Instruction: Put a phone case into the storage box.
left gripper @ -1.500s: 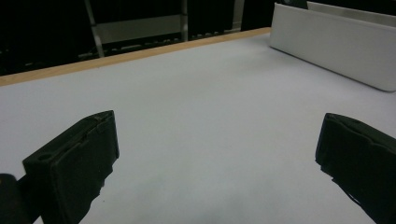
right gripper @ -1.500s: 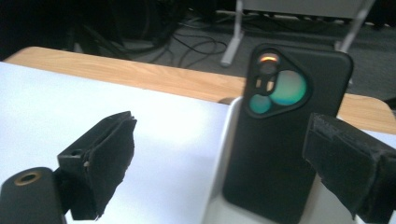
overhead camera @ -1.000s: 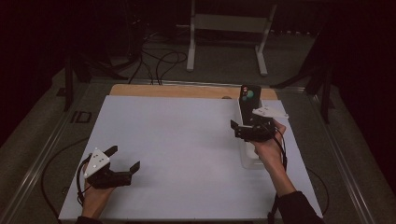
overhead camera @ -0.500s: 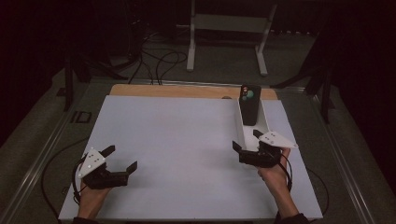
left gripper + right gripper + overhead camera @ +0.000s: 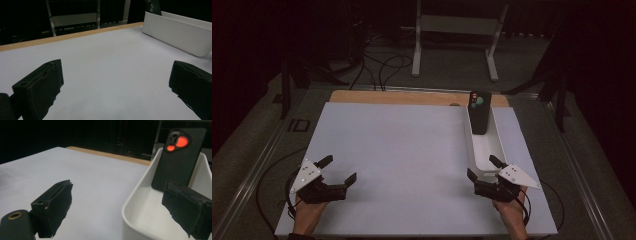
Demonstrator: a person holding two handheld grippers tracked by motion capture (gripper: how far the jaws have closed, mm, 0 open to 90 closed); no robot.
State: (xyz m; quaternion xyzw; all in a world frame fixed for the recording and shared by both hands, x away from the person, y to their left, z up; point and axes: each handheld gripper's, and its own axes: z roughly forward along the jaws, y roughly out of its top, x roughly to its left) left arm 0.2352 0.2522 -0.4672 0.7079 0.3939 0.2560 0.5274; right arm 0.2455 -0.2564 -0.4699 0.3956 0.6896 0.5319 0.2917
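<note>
Right gripper (image 5: 484, 170) has pulled back from the phone case (image 5: 479, 112) toward the person, jaws apart, empty, at the near end of the white tray (image 5: 501, 148). The case leans upright at the tray's far end. Left gripper (image 5: 338, 170), jaws apart, sits low, well off left.

Black phone case (image 5: 479, 111), camera cutout at the top, standing on end and leaning against the far end wall of a long white tray (image 5: 503, 145) near the counter's (image 5: 402, 150) right edge. Tray otherwise bare inside, long axis running front to back.
</note>
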